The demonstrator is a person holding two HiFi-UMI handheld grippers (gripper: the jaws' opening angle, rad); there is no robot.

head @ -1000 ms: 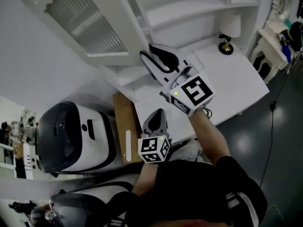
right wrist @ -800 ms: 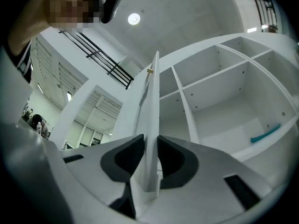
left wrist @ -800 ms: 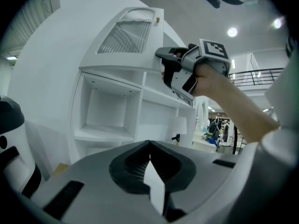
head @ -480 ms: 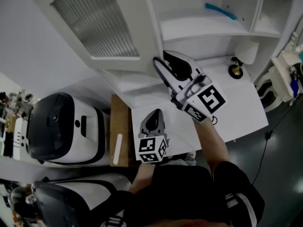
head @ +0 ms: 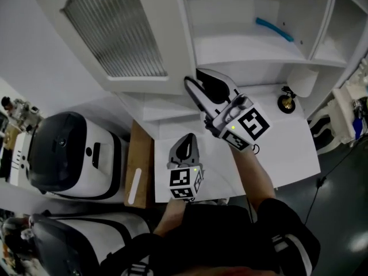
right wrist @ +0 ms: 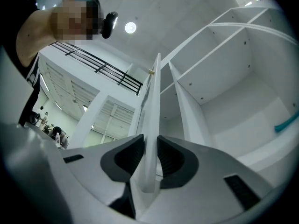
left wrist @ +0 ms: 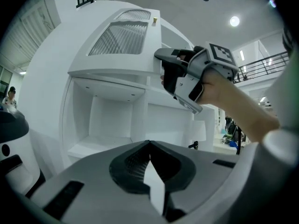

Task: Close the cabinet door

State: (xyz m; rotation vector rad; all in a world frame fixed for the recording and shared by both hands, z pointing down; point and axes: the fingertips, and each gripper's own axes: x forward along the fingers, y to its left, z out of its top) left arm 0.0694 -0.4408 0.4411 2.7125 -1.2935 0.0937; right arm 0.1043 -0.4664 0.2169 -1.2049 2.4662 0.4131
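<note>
The white cabinet door [head: 115, 33] with a ribbed glass pane stands swung open at the upper left. My right gripper [head: 201, 80] is shut on its free edge, near the bottom corner. In the right gripper view the door edge [right wrist: 153, 106] runs up between the two pads of the right gripper [right wrist: 150, 153], which press on it. My left gripper [head: 186, 138] hovers lower, over the white desk, shut on nothing. The left gripper view shows its own tips [left wrist: 149, 143] meeting, with the right gripper [left wrist: 163, 73] above at the door [left wrist: 121, 41].
Open white shelves [head: 253, 45] lie right of the door, with a blue thing [head: 275, 29] on one. A small lamp [head: 299, 85] stands on the desk [head: 287, 148]. Black-and-white machines [head: 69, 154] and a wooden board [head: 140, 160] fill the left.
My right gripper has carried the door's edge to the right, toward the shelves. The left gripper has drifted the same way, still shut.
</note>
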